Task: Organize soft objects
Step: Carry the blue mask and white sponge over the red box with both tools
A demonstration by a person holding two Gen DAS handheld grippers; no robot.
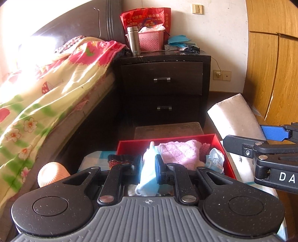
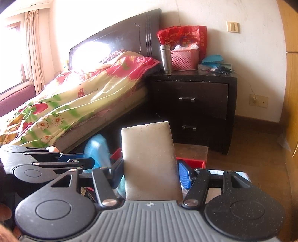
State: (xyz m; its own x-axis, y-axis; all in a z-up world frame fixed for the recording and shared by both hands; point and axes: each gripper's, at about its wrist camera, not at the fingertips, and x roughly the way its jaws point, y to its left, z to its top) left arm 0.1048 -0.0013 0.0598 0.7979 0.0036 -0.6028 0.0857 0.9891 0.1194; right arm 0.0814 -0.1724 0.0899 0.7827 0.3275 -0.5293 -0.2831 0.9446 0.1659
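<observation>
pale blue and limp, a thin piece of fabric (image 1: 149, 171) sits pinched between the pads of the left gripper (image 1: 148, 170), whose jaws stand close together on it with only the cloth's thickness between them; the blue fabric's long axis runs up and away from the camera, its narrow top end pointing up over the red box (image 1: 219, 147) and its crumpled lower end hanging below the pads. that open box lies just ahead of the left gripper and holds a pink knitted cloth (image 1: 178, 150), a small light blue knit piece (image 1: 215, 160) at its right side and a dark patterned item (image 1: 121, 160) at its left rim. the right gripper (image 2: 151, 173) stands partly open around a white foam block (image 2: 149, 158), its blue pads against the block's two sides; the block stands nearly upright in the right wrist view, long axis rising away from the camera, its flat top end pointing toward the nightstand (image 2: 193, 104). in the left wrist view the same block (image 1: 236, 115) leans up and to the left at the right of the box. a peach ribbed object (image 1: 51, 176) sits at the left near the bed (image 1: 46, 89). a wooden stool (image 1: 167, 129) stands behind the box. on the nightstand are a steel flask (image 1: 133, 40), a pink basket (image 1: 150, 40) and a red bag (image 1: 145, 16).
</observation>
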